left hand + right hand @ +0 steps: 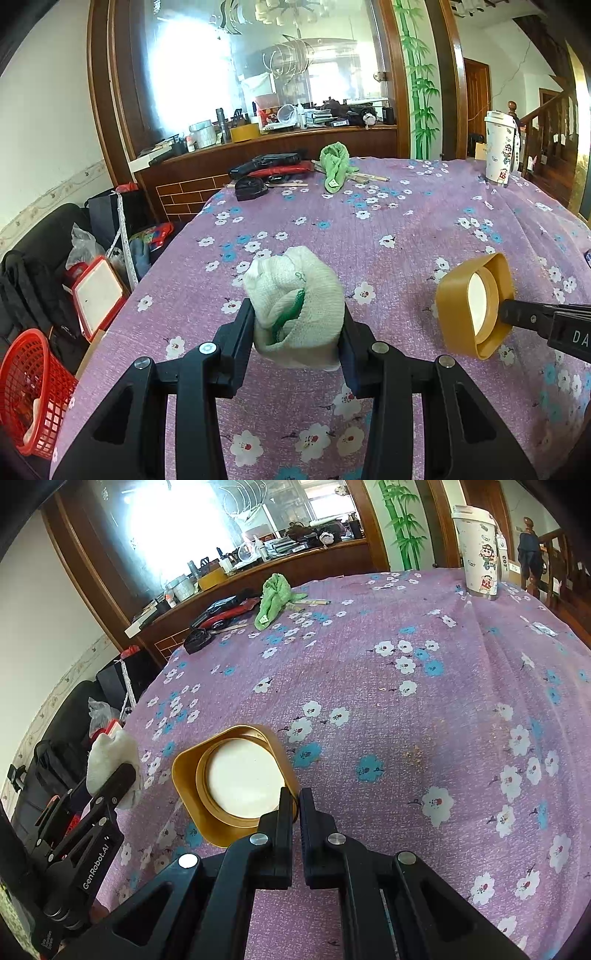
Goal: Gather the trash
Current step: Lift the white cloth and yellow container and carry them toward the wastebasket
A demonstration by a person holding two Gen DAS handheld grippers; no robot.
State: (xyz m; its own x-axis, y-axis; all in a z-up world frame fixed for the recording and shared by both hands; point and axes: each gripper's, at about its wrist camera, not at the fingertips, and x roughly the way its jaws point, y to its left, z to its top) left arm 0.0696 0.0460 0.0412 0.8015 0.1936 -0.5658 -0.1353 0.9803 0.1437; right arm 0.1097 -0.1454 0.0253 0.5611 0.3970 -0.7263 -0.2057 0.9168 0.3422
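The left gripper [297, 328] is squeezing a white cloth [295, 295] near the table's [406, 206] left edge. The right gripper [294, 805] is pinching the gold dish [236, 779] by its rim. Next, I think, both are going to the red basket [33, 387], which is cut off.

Two matte black handheld grippers, both of moulded plastic. Left gripper [297, 325]: two flat angular fingers on hinged linkage arms with triangular cut-outs, round silver screws at each pivot. Right gripper [295, 805]: same build, ribbed inner finger faces, four silver pivot screws. White "GenRobot.AI" lettering along the left gripper's side; white letters "DA" on the right gripper's side.
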